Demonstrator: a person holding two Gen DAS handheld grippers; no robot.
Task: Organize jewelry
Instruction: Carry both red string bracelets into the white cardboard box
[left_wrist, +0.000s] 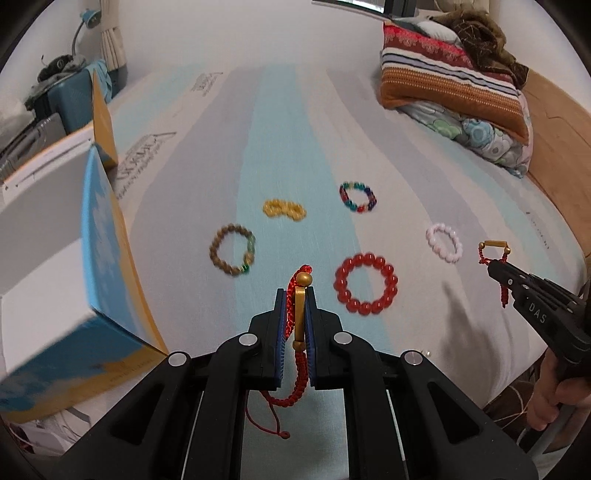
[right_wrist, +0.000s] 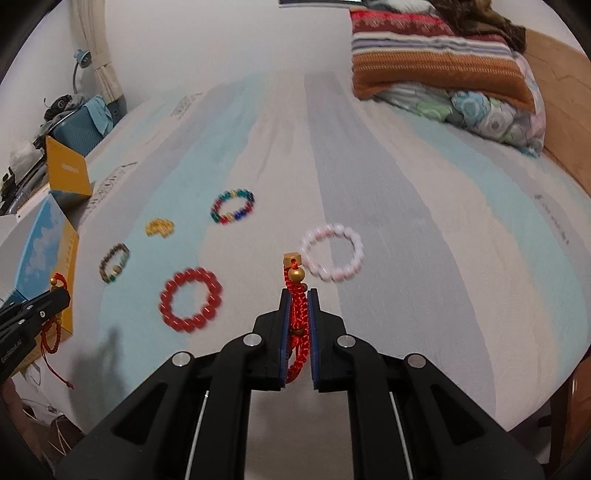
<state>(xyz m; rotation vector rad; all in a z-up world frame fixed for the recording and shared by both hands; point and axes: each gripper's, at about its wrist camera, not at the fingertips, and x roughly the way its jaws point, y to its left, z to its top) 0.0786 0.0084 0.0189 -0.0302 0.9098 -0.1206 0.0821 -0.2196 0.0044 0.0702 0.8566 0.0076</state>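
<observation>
My left gripper (left_wrist: 296, 295) is shut on a red cord bracelet with a gold bar (left_wrist: 300, 317), held above the bed; its cord hangs below. My right gripper (right_wrist: 298, 295) is shut on a second red cord bracelet with gold beads (right_wrist: 295, 291); it also shows in the left wrist view (left_wrist: 496, 264). On the striped bedsheet (left_wrist: 280, 129) lie a red bead bracelet (left_wrist: 365, 283), a pink one (left_wrist: 444, 243), a multicoloured one (left_wrist: 357, 196), a yellow one (left_wrist: 284, 209) and a brown wooden one (left_wrist: 232, 249).
An open blue-and-yellow box with a white inside (left_wrist: 74, 288) stands at the left edge of the bed. Folded blankets and a pillow (left_wrist: 454, 85) lie at the far right by a wooden headboard (left_wrist: 554, 122). A suitcase and lamp (left_wrist: 70, 88) stand at the far left.
</observation>
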